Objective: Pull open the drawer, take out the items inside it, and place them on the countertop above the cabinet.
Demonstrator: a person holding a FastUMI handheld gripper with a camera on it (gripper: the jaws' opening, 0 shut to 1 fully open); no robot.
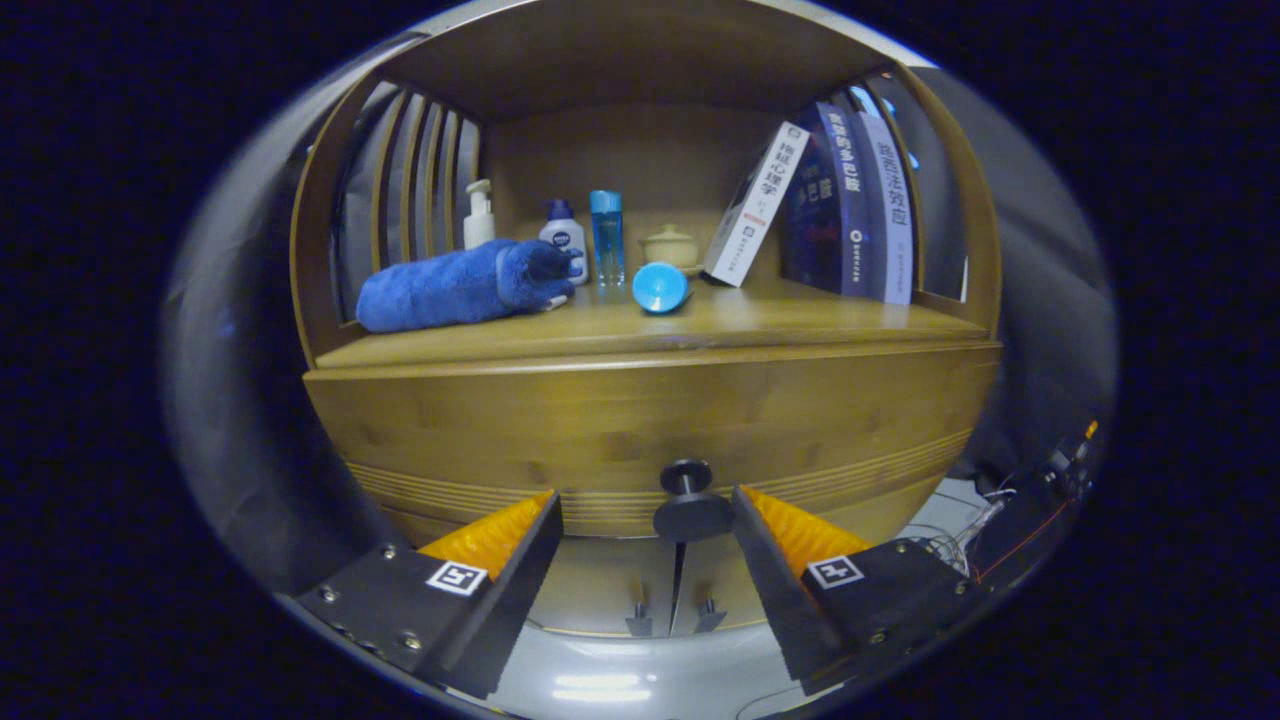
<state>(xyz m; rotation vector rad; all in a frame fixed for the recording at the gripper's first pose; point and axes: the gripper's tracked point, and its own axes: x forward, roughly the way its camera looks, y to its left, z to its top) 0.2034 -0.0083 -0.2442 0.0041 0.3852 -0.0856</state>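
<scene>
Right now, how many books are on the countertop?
3, all at the right end of the countertop: a white book leaning against a dark blue book, then a pale-spined book outermost. More may hide behind. The hand-held gripper is open.

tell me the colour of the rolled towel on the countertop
Blue, seen in the claw view: towel.

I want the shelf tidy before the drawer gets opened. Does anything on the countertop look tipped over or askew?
Yes. A blue cup lies on its side in front of the blue bottle, and the white book leans against the upright dark books. The gripper is open, its fingers either side of the drawer knob.
</scene>
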